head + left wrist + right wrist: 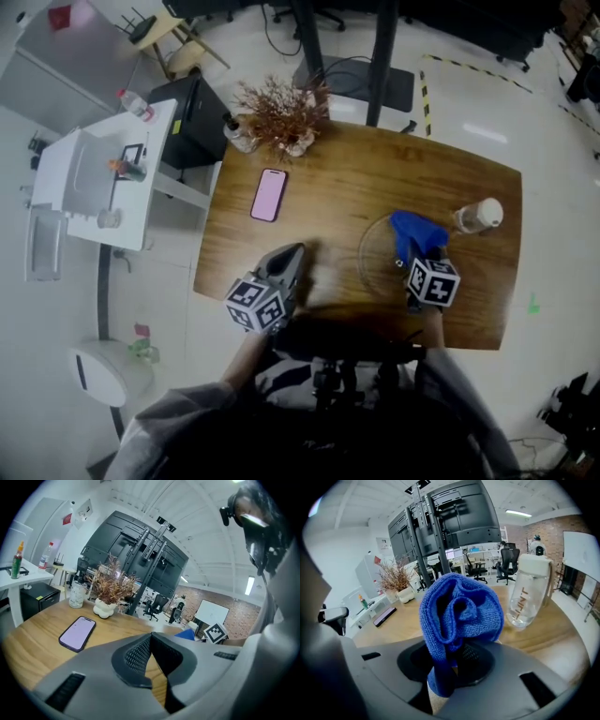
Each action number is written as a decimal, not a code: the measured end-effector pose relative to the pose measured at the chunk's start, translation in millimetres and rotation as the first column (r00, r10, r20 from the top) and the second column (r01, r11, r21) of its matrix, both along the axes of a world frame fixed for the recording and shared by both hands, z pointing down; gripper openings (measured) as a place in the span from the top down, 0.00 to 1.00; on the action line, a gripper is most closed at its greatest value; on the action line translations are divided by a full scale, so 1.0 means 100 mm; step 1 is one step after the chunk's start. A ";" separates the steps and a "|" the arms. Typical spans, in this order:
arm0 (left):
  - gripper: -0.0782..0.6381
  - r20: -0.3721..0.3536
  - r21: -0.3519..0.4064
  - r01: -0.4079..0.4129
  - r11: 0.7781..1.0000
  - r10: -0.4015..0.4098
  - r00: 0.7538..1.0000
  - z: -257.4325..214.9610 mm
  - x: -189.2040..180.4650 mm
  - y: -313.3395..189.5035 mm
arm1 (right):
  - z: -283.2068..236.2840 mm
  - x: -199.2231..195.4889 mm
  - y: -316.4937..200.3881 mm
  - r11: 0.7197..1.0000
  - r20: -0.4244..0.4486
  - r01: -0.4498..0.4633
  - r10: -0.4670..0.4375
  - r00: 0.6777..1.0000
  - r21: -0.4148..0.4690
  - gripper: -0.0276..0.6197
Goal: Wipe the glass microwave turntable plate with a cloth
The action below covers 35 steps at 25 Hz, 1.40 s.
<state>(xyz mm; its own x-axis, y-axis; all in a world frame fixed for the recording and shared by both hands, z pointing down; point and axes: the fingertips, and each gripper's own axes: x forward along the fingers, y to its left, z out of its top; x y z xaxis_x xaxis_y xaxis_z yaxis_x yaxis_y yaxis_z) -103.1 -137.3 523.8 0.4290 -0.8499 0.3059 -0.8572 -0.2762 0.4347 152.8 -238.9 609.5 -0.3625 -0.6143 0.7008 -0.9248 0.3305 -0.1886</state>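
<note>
while tight on cloth [461, 609], right tongs [451, 663]; left tongs [151, 637] together, empty

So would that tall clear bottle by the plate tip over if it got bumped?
Probably fairly easily: the bottle stands upright, tall and narrow, and looks empty, so likely light. Its smooth clear wall may be slippery. Being round, it could roll once down.

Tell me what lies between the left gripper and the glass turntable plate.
Nothing but bare wooden table. The head view shows no object on the stretch from the left gripper to the glass turntable plate.
</note>
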 end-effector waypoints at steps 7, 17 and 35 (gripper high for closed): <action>0.90 -0.016 0.000 -0.089 0.996 0.089 0.996 0.03 0.34 -0.15 | 0.05 0.81 0.21 0.989 -0.043 -0.147 0.146 0.988 -0.014 0.82; 0.90 -0.036 0.010 -0.144 0.990 0.144 0.989 0.03 0.48 -0.22 | -0.23 0.79 0.40 0.991 -0.104 -0.126 0.131 0.986 0.048 0.82; 0.89 -0.002 0.019 -0.073 0.997 0.073 0.997 -0.02 0.03 0.05 | -0.03 -0.51 0.34 0.983 -0.142 0.179 -0.173 0.975 0.030 0.82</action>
